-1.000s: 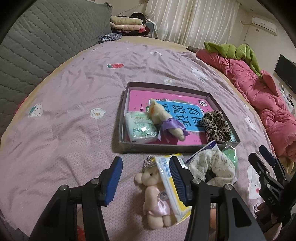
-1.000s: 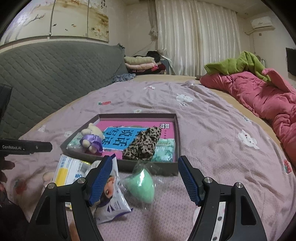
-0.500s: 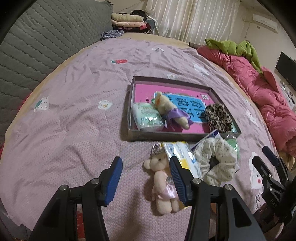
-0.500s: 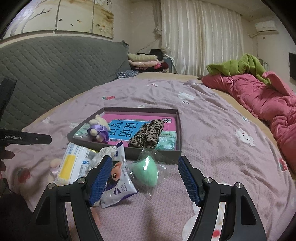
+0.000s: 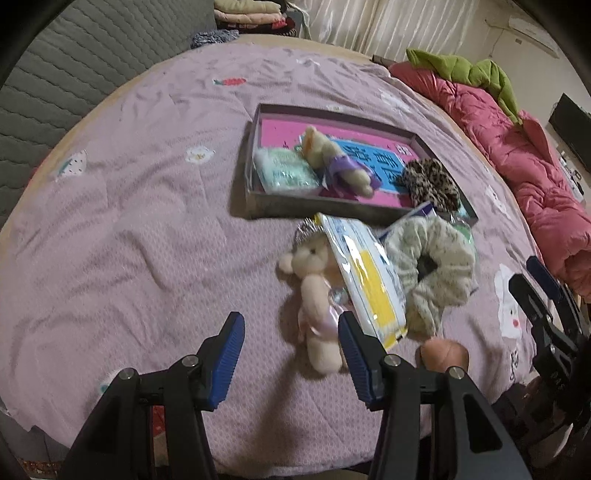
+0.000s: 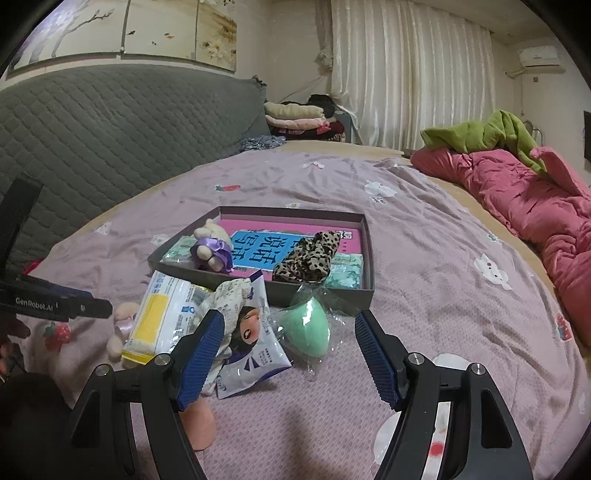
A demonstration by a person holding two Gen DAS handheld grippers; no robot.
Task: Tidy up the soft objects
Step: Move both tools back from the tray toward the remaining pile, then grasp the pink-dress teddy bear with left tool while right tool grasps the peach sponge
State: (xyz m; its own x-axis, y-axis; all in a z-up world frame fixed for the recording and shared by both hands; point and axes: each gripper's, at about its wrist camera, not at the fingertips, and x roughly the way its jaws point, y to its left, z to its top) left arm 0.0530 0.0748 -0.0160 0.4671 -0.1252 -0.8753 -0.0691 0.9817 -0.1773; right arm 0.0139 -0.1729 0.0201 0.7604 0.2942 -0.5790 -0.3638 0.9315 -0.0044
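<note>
Overhead, left tool [image 5: 291,341] half-open, empty, above pink teddy [image 5: 317,295].

Home bedroom. Large bed [image 6: 424,258] under mauve sheet printed with strawberries and small animals. Grey quilted headboard [image 6: 110,122] behind it, painted panels [image 6: 147,33] on wall above. Crumpled pink duvet [image 6: 535,206] along bed's far side, green garment [image 6: 487,133] on top. Folded clothes stack [image 6: 295,118] beside headboard. Floor-length pale curtains [image 6: 406,74] at back, wall air conditioner [image 6: 541,59] high up. Dark screen [image 5: 570,129] at room edge.
</note>
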